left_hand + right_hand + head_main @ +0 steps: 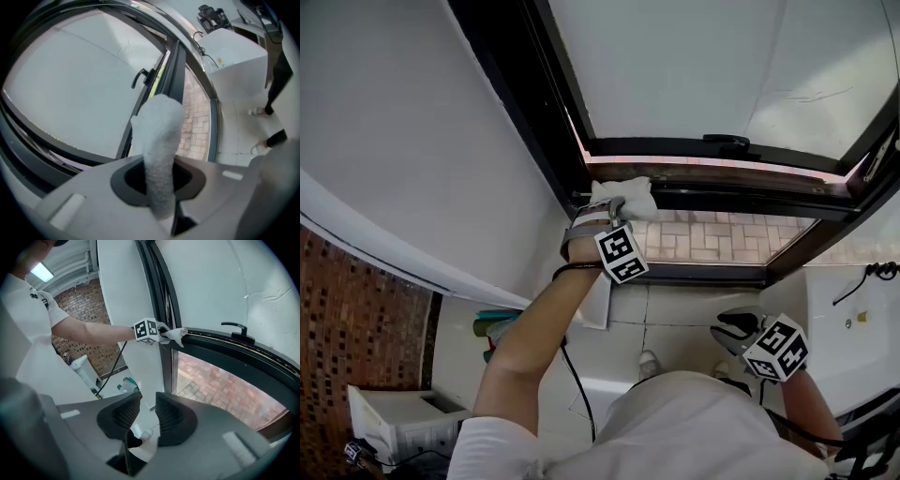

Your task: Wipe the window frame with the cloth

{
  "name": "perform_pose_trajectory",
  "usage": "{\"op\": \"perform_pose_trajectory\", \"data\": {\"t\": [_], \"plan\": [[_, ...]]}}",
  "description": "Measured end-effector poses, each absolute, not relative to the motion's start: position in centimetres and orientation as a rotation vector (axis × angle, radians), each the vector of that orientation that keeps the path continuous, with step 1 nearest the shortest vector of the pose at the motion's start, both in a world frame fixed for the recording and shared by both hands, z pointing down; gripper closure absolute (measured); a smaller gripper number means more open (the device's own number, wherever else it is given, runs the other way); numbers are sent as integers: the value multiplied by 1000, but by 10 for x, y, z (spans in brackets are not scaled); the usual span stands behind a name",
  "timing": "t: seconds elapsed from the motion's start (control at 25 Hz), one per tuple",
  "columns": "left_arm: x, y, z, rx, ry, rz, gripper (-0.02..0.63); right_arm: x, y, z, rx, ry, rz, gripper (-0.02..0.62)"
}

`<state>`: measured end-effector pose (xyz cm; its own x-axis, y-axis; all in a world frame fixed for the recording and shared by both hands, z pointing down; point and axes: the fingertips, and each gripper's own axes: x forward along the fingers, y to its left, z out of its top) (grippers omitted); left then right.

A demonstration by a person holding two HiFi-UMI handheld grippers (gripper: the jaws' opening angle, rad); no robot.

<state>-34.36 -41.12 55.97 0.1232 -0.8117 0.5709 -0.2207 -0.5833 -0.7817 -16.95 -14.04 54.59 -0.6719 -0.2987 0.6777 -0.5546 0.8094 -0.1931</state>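
Observation:
A white cloth (623, 199) is pressed against the dark window frame (722, 173) at its left corner, and my left gripper (617, 212) is shut on it. In the left gripper view the cloth (157, 140) sticks up from between the jaws of the left gripper (159, 190), in front of the frame (173, 70). The right gripper view shows the left gripper (163, 333), the cloth (179, 333) and the frame (225, 345) from below. My right gripper (733, 330) hangs low at the right, away from the window. Its jaws (149, 420) stand a narrow gap apart with nothing between them.
A black window handle (727, 141) sits on the sash above the frame. A white appliance (853, 328) stands below at the right. Bottles (492, 328) and a white bin (394, 427) are on the floor at the left. A black cable (577, 375) hangs from the left gripper.

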Motion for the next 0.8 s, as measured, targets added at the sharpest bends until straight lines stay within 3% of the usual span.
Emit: {"op": "perform_pose_trajectory", "data": {"t": [0.28,0.8], "plan": [[-285,-333,580,-1992,802,-1381,515,-161,-115,564,673,-2292,598,491],[-144,-122,550,-2532,744,-1113,514,-71,-45,543,846,-2368,544,492]]}}
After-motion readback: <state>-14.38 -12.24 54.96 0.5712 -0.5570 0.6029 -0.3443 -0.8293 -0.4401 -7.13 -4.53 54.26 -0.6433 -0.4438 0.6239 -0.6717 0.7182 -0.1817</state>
